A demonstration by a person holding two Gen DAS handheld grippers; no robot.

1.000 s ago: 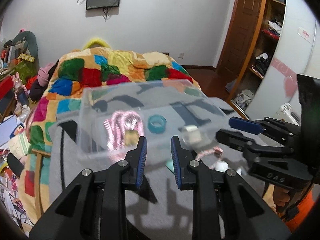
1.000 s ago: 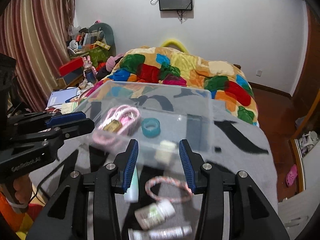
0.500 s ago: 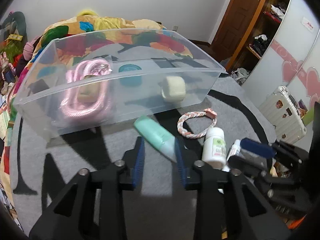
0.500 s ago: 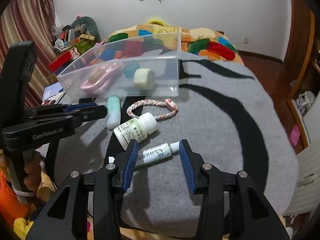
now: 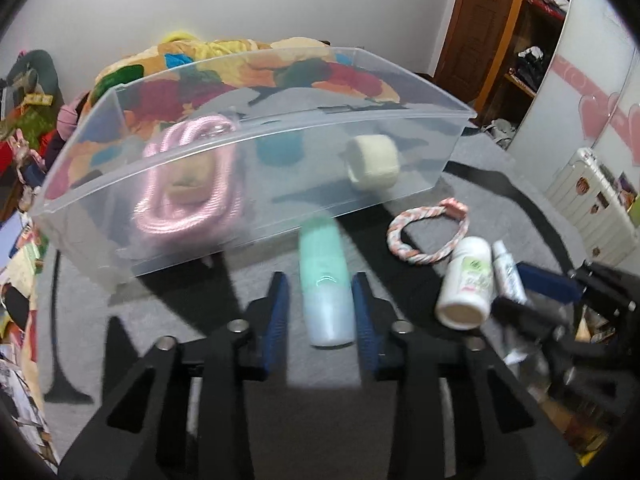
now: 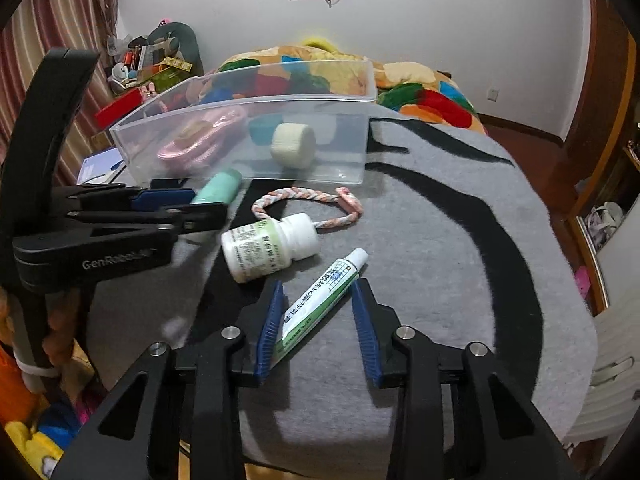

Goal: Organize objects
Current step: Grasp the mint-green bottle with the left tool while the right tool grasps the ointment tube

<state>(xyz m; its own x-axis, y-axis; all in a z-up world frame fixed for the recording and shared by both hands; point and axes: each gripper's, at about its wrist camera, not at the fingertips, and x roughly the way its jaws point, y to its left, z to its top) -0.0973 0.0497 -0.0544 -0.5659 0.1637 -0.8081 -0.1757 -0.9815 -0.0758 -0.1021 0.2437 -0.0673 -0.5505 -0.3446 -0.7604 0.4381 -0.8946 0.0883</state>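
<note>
A clear plastic bin [image 5: 248,168] [image 6: 344,112] stands on the grey blanket and holds a pink rope coil [image 5: 188,192], a teal ring [image 5: 276,148] and a cream roll [image 5: 374,162] [image 6: 292,146]. In front of it lie a mint tube [image 5: 324,280] [image 6: 218,188], a braided ring [image 5: 428,232] [image 6: 308,200], a white pill bottle [image 5: 466,284] [image 6: 264,246] and a white ointment tube [image 6: 320,294] [image 5: 508,270]. My left gripper [image 5: 320,308] is open, its jaws either side of the mint tube. My right gripper [image 6: 318,316] is open around the ointment tube.
The grey and black blanket [image 6: 460,240] covers the bed end, with a patchwork quilt [image 6: 420,92] behind the bin. Clutter fills a shelf [image 6: 152,60] at the left. A white suitcase [image 5: 588,204] and a wooden wardrobe [image 5: 492,32] stand to the right.
Both grippers have dropped and moved forward toward the blanket. The left now straddles the mint tube and the right straddles the ointment tube. Both stay open.
</note>
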